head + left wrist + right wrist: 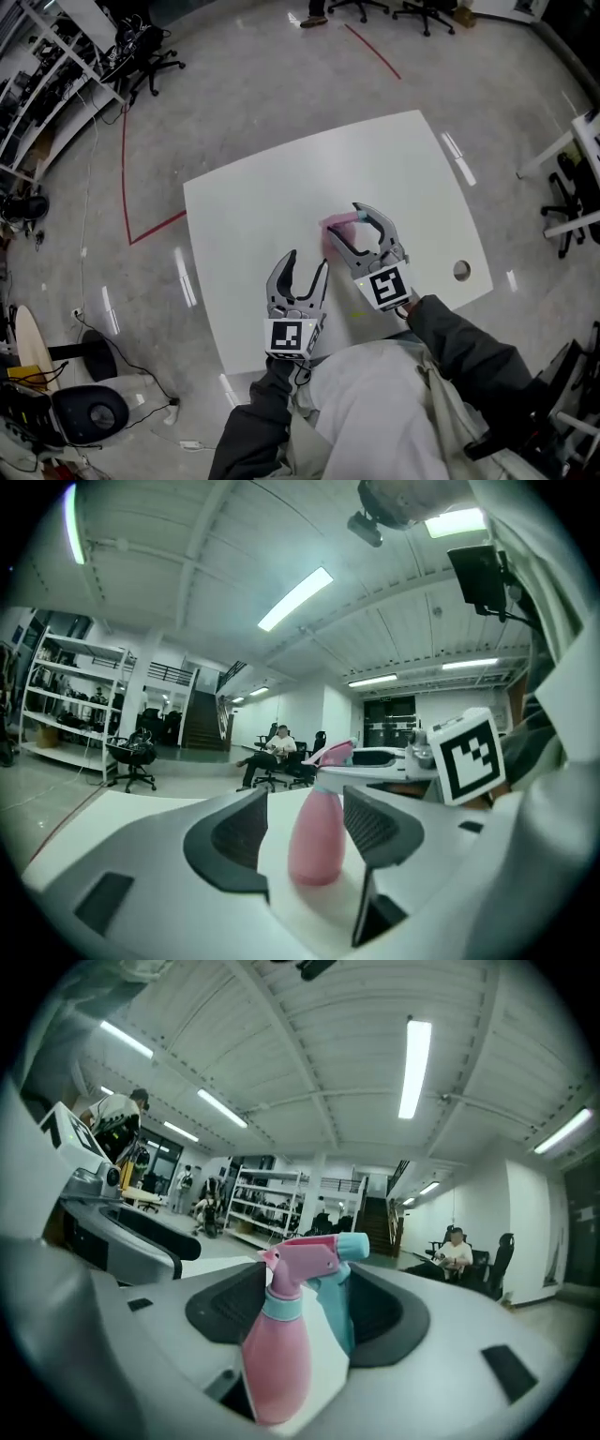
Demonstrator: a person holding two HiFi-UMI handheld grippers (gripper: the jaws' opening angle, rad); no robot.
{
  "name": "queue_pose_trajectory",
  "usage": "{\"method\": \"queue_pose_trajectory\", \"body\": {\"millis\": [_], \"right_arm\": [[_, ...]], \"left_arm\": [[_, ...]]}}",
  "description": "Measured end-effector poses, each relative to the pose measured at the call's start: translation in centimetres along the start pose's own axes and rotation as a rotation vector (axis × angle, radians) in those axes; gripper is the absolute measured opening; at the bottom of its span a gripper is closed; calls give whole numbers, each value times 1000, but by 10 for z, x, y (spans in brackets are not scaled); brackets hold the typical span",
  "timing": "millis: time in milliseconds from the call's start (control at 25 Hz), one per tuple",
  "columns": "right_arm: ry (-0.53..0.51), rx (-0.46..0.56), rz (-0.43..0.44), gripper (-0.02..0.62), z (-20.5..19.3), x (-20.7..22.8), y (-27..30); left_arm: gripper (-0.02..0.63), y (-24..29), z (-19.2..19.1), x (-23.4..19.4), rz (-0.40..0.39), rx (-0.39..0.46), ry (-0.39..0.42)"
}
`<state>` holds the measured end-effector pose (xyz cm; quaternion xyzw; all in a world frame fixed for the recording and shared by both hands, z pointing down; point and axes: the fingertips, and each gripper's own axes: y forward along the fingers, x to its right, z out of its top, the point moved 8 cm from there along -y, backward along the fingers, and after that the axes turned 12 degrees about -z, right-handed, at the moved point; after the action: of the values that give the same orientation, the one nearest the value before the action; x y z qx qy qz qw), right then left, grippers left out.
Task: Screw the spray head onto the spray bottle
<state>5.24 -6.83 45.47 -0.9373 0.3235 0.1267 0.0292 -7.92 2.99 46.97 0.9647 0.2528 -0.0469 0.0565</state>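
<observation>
At the bottom of the head view we see dark grey sleeves (pixel 258 422), each ending in a white gripper over a white table (pixel 253 197). The left gripper (pixel 309 261) is nearer us, its jaws partly spread and holding nothing, their tips just short of a pink spray bottle (pixel 336 225). The right gripper (pixel 343 220) sits to its right, jaws curving round that bottle. From above the bottle is only a pink smudge, and the gripper views give it shape. The left gripper view shows a smooth pink body standing upright on the table. It is framed in the gap between that gripper's dark pads (pixel 239 832), clear of both, and the right gripper's jaw crosses level at its neck. Only the right gripper view shows the spray head (pixel 314 1258). It is pink, with a pale blue collar, a teal nozzle tip and a teal trigger, and it is already seated on the bottle. There the right jaws stand well apart on either side of the head, and we see no pad squeezing it. Farther off, the head view shows grey floor (pixel 244 103) with a red tape line (pixel 125 178) and office chairs (pixel 150 61). The gripper views show instead ceiling strip lights (pixel 295 597), shelving (pixel 267 1202) and a seated person (pixel 457 1252).
</observation>
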Motion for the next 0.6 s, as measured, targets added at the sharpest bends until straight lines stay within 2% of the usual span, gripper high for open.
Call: {"method": "queue_pose_trajectory", "body": {"millis": [120,280,360,480,600], "right_arm": [[21,59,-22,259,-6,3,-5],[116,103,-4,277,1,-4,4],[158,107,-6,315,9,-5,2],[206,111,-47,322,17,14,-17],[176,57,-105,322,4,37,-42]], "left_arm": [[264,2,-3,4,18,-9,-20],[264,-7,2,-14,35,-12,-26],[264,-14,6,-21,42,-12,-26],[264,-19,7,-18,53,-11,-40],[264,-24,4,-13,62,-6,-77]]}}
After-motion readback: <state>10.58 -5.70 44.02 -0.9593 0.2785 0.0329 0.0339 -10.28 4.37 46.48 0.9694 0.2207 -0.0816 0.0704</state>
